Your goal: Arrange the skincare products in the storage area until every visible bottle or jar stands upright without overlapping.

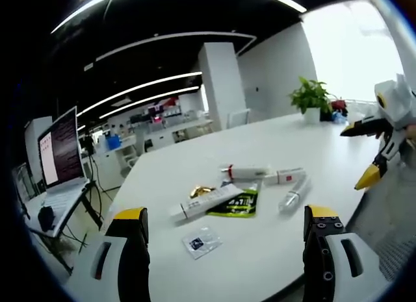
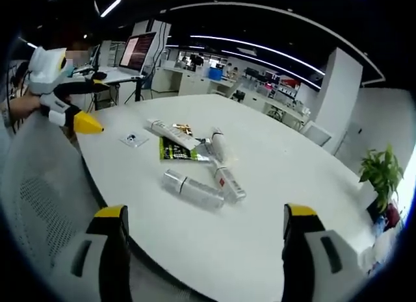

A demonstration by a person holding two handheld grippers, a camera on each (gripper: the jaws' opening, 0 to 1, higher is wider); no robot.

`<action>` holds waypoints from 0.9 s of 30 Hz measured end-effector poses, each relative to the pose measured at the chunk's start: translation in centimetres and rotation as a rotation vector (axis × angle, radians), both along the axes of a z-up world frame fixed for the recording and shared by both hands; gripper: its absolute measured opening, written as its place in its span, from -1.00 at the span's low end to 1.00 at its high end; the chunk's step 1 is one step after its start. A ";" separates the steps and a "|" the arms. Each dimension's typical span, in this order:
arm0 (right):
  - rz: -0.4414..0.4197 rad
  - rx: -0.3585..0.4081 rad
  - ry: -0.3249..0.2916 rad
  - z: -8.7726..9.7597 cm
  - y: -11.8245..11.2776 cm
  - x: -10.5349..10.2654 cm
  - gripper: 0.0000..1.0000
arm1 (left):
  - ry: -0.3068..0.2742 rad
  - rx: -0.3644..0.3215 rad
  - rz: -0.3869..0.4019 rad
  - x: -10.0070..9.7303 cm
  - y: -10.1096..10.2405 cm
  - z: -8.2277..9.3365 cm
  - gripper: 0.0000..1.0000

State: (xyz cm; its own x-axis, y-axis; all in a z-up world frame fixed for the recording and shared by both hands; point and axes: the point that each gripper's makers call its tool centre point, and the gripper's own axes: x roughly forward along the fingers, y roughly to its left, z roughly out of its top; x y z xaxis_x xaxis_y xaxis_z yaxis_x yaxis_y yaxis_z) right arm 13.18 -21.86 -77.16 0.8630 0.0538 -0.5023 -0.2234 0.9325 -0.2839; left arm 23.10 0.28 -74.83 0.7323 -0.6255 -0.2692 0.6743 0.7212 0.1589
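White office surface; we see skincare tubes lying flat mid-frame, none upright. Left tool and right tool both wide, empty. Nothing begun; next, approach and grip one tube.

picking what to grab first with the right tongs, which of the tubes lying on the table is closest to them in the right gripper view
The clear tube, lying flat at the near end of the cluster. The white tube with the red label sits just beyond it, and the long white tube lies farther off.

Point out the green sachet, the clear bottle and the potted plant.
green sachet [image 1: 238, 203], left gripper view, on its printed face.
clear bottle [image 2: 192, 187], right gripper view, mid-body, lying on its side.
potted plant [image 1: 310, 96], left gripper view, on its leaves.
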 end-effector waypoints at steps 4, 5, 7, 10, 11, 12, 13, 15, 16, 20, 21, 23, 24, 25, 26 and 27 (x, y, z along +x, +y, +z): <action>0.026 -0.002 0.008 0.5 0.0 0.8 0.99 | 0.007 -0.015 0.001 0.1 0.1 0.0 0.95; 0.035 -0.005 0.009 0.7 0.0 1.1 0.99 | 0.006 -0.018 -0.001 0.1 0.0 0.0 0.95; 0.049 -0.012 0.013 0.9 -0.1 1.5 0.99 | 0.002 -0.014 -0.002 0.1 0.0 0.0 0.95; 0.070 -0.009 0.023 1.3 -0.3 2.3 0.99 | -0.002 -0.007 -0.005 0.1 0.0 -0.1 0.95; 0.077 -0.003 0.029 1.3 -0.2 2.5 0.99 | -0.003 -0.008 -0.006 0.1 0.0 -0.1 0.95; 0.086 0.003 0.042 1.3 -0.2 2.8 0.99 | -0.003 -0.009 -0.007 0.1 -0.1 -0.1 0.95; 0.090 0.004 0.053 1.2 -0.2 3.0 0.99 | -0.004 -0.008 -0.008 0.1 -0.1 -0.1 0.95; 0.108 0.002 0.061 1.3 0.0 3.7 0.99 | -0.010 0.004 -0.013 0.1 -0.1 -0.2 0.95; 0.114 0.006 0.067 1.4 0.1 4.0 0.99 | -0.010 0.012 -0.014 0.1 -0.1 -0.3 0.95; 0.162 0.017 0.092 1.5 0.5 5.4 0.97 | -0.012 0.009 -0.009 0.2 0.0 -0.3 0.95; 0.172 0.015 0.103 1.4 0.6 5.6 0.95 | -0.012 0.009 -0.008 0.2 0.0 -0.3 0.95; 0.194 0.007 0.111 1.3 0.7 6.4 0.91 | -0.012 0.011 -0.007 0.2 0.0 -0.3 0.94; 0.204 0.001 0.120 1.2 0.7 6.6 0.90 | -0.012 0.011 -0.008 0.2 0.0 -0.3 0.94; 0.217 -0.005 0.131 1.1 0.7 6.9 0.89 | -0.013 0.012 -0.011 0.1 -0.1 -0.3 0.94; 0.228 -0.015 0.137 1.1 0.7 7.3 0.87 | -0.015 0.014 -0.013 0.1 -0.1 -0.3 0.94; 0.238 -0.026 0.146 1.1 0.6 7.6 0.85 | -0.017 0.020 -0.016 0.1 -0.2 -0.3 0.94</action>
State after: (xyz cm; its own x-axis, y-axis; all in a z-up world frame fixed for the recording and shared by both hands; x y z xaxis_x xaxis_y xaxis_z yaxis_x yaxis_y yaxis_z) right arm 20.75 -21.22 -76.06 0.7461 0.2318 -0.6241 -0.4757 0.8415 -0.2562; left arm 23.16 0.10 -75.15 0.7267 -0.6320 -0.2692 0.6830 0.7068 0.1844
